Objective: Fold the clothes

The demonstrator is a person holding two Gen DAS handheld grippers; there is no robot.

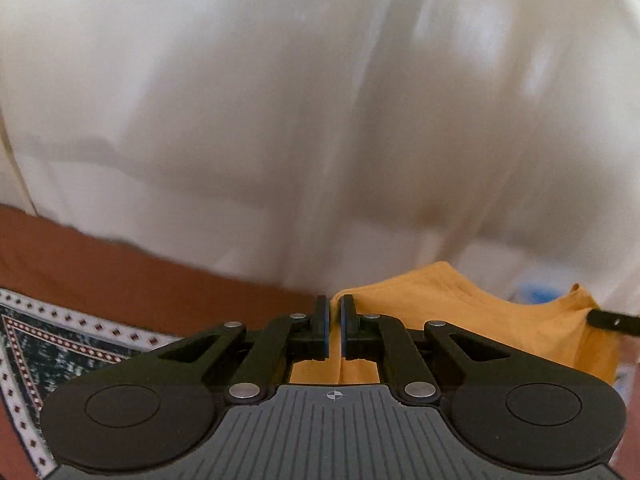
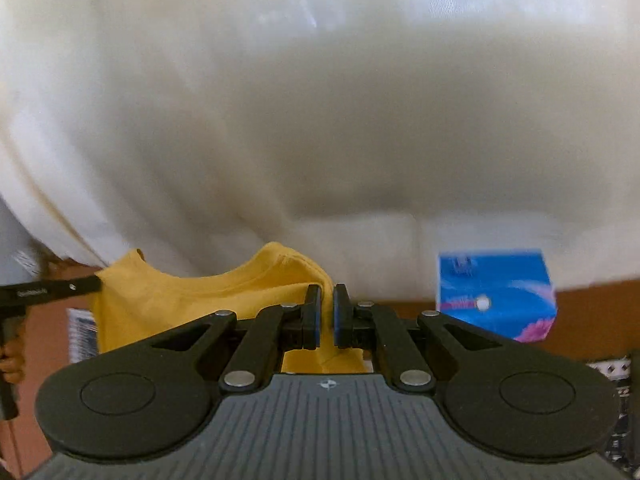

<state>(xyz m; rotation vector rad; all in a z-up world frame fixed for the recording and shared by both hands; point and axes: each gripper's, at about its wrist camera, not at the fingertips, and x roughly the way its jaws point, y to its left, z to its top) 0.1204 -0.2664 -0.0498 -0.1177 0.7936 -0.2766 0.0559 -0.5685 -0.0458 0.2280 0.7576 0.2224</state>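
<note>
A pale curtain [image 1: 320, 100] fills most of both wrist views as the backdrop. Below it runs a rust-brown surface [image 1: 100, 272] with a patterned cloth [image 1: 48, 344] at the left edge; whether that is a bed or a table cannot be told.

The task's garment is a yellow shirt [image 2: 192, 300]. It is lifted off the surface and hangs between the two tools with its neckline uppermost, the ribbed collar curving between the two held points. That suggests the shirt is being held up by its shoulders, spread rather than folded. No fold line shows in the part that is visible, and the lower body of the shirt is hidden behind the tools. So the shirt could be being lifted for a fold, or raised to be laid down again; the views do not settle which.

A blue printed box [image 2: 496, 296] stands to the right.

The left gripper [image 1: 334, 320] has its fingers narrowed onto yellow fabric. The right gripper [image 2: 327, 316] likewise pinches the shirt's other shoulder edge.
</note>
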